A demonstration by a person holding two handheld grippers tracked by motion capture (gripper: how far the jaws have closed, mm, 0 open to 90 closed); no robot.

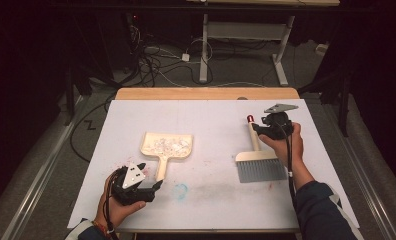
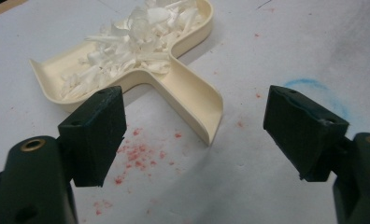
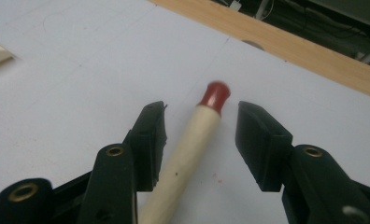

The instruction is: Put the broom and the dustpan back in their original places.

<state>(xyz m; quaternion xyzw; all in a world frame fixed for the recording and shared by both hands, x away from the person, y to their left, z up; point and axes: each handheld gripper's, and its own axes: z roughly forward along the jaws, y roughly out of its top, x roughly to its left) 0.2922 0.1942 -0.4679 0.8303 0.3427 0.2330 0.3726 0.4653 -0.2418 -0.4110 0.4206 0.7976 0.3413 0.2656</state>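
Left hand [image 1: 117, 200] comes in from the bottom edge, gripping its claw [image 1: 156, 187], which points right and a bit forward; the jaws are spread wide with nothing between them. Right hand [image 1: 286, 142] reaches further forward, forearm in a dark sleeve, cable trailing down along the wrist. Its claw [image 1: 256, 127] points left, jaws parted, not clamped on anything.

White sheet [image 1: 211, 125] covered the wooden bench [image 1: 206, 93]; red specks [image 2: 136, 151] and a blue smudge [image 1: 181, 190] marked it. Cables [image 1: 156, 57] lay tangled on the floor near a white desk frame [image 1: 246, 35] behind.
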